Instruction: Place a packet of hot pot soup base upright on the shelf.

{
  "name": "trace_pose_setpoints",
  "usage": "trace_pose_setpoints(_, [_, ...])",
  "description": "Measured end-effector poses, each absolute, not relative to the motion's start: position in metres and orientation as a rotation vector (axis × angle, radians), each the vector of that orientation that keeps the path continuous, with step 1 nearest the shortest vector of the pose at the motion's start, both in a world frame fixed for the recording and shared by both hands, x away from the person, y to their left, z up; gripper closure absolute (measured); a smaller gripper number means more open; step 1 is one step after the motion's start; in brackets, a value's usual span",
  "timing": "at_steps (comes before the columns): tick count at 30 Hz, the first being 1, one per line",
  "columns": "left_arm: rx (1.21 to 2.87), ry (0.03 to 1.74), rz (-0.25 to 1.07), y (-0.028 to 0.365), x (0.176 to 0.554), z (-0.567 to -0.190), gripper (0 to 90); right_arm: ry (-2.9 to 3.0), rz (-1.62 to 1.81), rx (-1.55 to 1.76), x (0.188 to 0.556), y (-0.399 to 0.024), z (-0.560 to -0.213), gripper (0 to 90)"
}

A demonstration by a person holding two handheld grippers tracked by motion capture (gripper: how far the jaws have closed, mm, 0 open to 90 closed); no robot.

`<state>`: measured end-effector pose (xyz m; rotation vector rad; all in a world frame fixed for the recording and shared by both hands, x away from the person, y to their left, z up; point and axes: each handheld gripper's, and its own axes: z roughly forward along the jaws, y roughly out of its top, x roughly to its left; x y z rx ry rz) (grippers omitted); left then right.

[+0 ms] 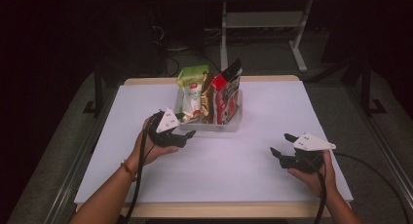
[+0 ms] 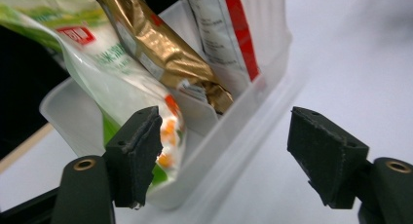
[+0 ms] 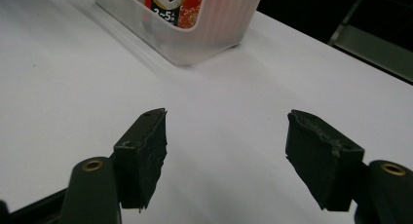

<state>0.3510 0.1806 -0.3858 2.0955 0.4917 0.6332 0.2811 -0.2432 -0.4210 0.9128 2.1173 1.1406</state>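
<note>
Black left gripper agape at bin

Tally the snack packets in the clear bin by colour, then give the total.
Green and white packet: 1
Gold packet: 1
Red, white and black packet: 1
Total: 3 packets, all standing in the clear bin

Frosted, translucent plastic bin, smooth-walled, on a matt white tabletop edged in pale wood. Inside: glossy green-and-white film pouch, crinkled metallic gold foil packet, shiny red-and-white plastic packet. Matt black left tool with rough, worn pads; right tool alike, brass-coloured metal inserts at the base.
</note>
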Motion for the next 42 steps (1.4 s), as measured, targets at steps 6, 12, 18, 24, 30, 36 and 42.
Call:
trace_pose_setpoints(6, [2.096,0.503,0.626,0.196,0.347,-0.39,26.3,2.129,1.122,0.894,0.28,-0.24,-0.419,30.3])
trace_pose_setpoints(12, [2.097,0.521,0.624,0.209,0.341,-0.395,25.2,2.14,1.09,0.857,0.277,-0.233,-0.417,29.8])
trace_pose_setpoints(18, [2.105,0.538,0.646,0.223,0.333,-0.396,25.0,2.148,1.086,0.837,0.276,-0.228,-0.415,29.3])
trace_pose_setpoints(24, [2.115,0.571,0.65,0.242,0.329,-0.399,24.5,2.162,1.074,0.831,0.278,-0.226,-0.412,26.5])
trace_pose_setpoints(30, [2.123,0.603,0.646,0.258,0.324,-0.399,23.2,2.17,1.073,0.84,0.28,-0.226,-0.406,24.6])
trace_pose_setpoints(36, [2.142,0.608,0.688,0.271,0.315,-0.403,23.8,2.173,1.077,0.853,0.282,-0.228,-0.404,24.0])
trace_pose_setpoints(42, [2.141,0.632,0.691,0.286,0.304,-0.406,23.8,2.177,1.087,0.838,0.283,-0.227,-0.4,24.1])
